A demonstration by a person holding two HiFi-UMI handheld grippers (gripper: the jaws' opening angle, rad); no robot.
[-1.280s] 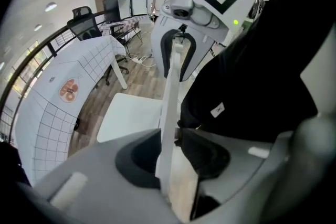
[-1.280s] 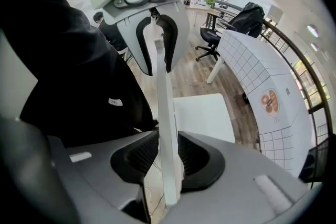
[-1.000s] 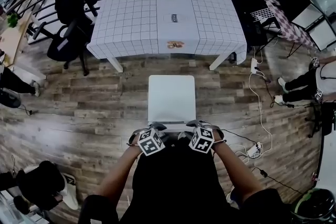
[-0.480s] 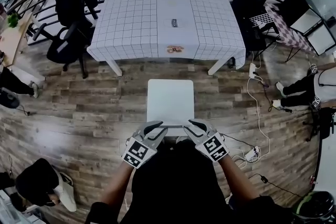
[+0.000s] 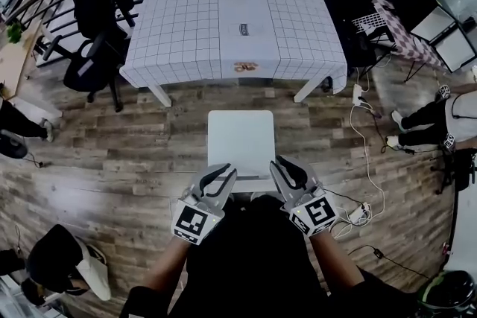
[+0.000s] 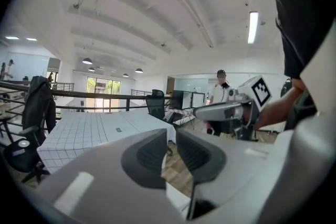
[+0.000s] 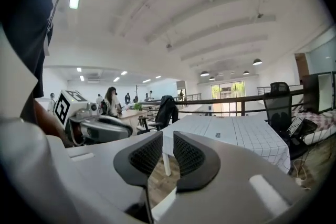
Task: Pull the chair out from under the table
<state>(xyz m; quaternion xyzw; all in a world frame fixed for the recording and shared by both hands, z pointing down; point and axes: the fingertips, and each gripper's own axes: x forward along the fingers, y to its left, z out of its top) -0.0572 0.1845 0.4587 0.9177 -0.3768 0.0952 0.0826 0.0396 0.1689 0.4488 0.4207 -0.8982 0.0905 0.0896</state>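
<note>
The left gripper (image 5: 221, 176) has just been closing, and its jaws now stand a narrow slit apart with nothing between them. The right gripper (image 5: 286, 169) has been closing too, with a narrow, empty gap of its own. The person holds both side by side out front, pointing roughly level toward the table (image 5: 179, 26). In the head view their tips lie over the near edge of the chair (image 5: 241, 138); whether they touch it I cannot tell. The white chair stands on the wood floor (image 5: 112, 153), fully out from under the table, with a strip of floor between them. A black office chair (image 5: 93, 59) stands at the table's left, and a white cable (image 5: 367, 153) trails on the right
</note>
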